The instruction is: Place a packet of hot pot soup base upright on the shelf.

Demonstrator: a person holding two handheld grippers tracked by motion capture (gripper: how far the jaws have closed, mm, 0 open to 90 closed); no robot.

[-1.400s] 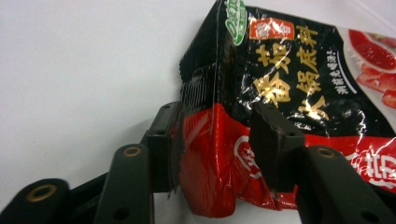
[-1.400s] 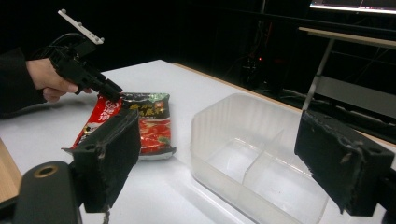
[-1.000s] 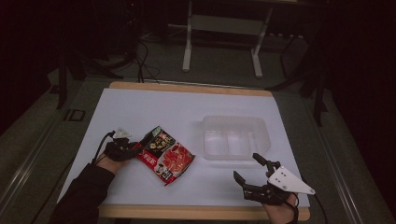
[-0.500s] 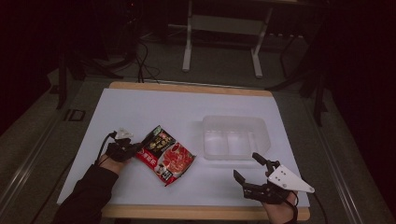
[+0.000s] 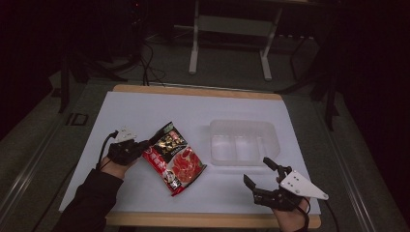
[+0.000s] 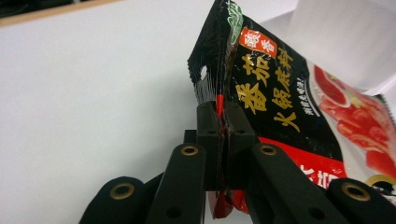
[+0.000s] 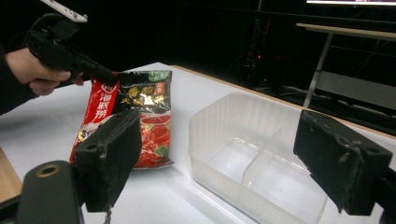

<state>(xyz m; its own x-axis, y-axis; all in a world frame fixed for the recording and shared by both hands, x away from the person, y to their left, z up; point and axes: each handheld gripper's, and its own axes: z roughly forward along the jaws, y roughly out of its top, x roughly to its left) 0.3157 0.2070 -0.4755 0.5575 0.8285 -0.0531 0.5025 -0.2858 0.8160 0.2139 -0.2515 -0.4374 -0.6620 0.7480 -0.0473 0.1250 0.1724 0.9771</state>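
Our left tongs [image 6: 219,122] are clenched on the edge of the red-and-black sauce packet [image 5: 173,157], which lies on the white tabletop [image 5: 145,111]. Our right tongs [image 5: 261,173] hang released near the clear divided container [image 5: 241,142], just right of the packet.

Sauce packet [image 6: 299,107] front w/ gold Chinese chars 番茄火锅底料, small red badge near top w/ 2 chars, approx 醇香, white vertical chars on red strip at packet's left edge, too small to read
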